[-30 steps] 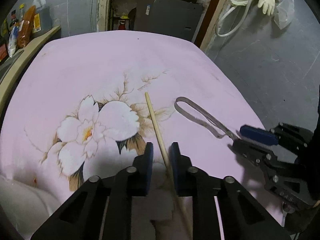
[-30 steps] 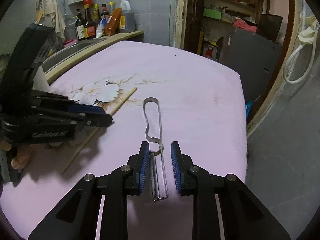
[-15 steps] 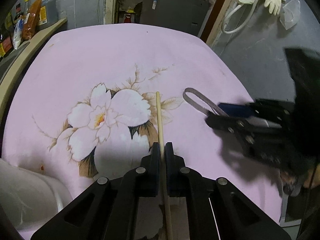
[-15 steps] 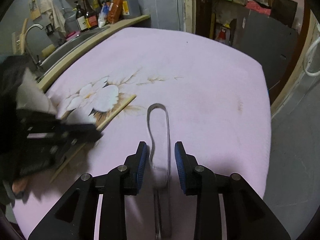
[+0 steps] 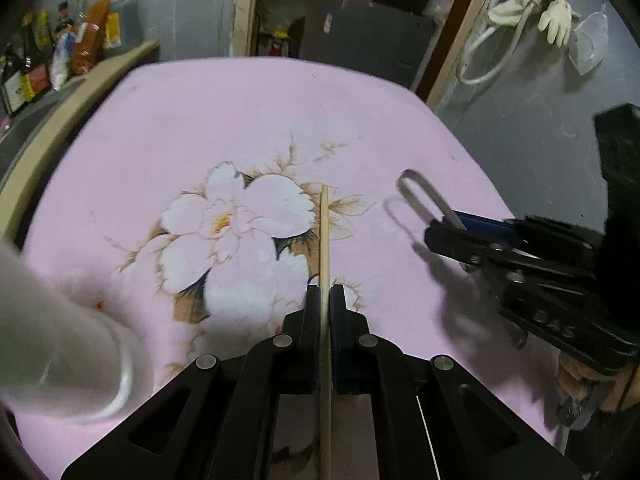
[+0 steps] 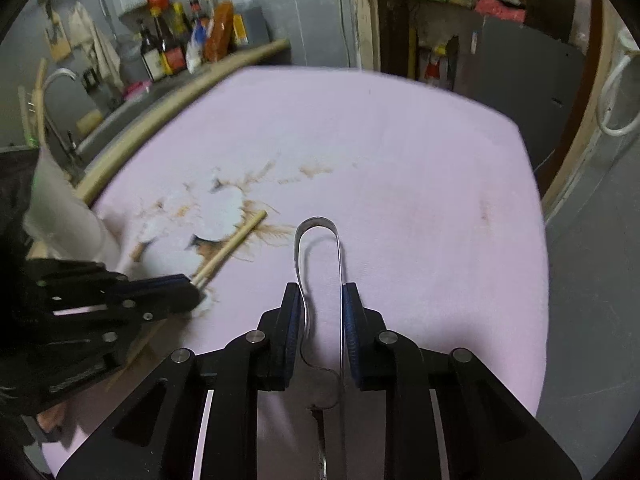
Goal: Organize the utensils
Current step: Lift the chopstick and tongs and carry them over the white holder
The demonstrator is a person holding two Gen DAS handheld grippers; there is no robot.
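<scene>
Left wrist view: the left gripper (image 5: 325,300), whose jaws stood apart a second ago, now pinches the wooden chopstick (image 5: 325,236) above the pink tabletop (image 5: 240,120). The right gripper (image 6: 322,312) jaws are closing on the metal peeler (image 6: 318,248). No writing is readable.

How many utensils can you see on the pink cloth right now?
2. A wooden stick clamped in the left tongs, and a metal peeler between the closing right tongs. Others may be hidden.
</scene>
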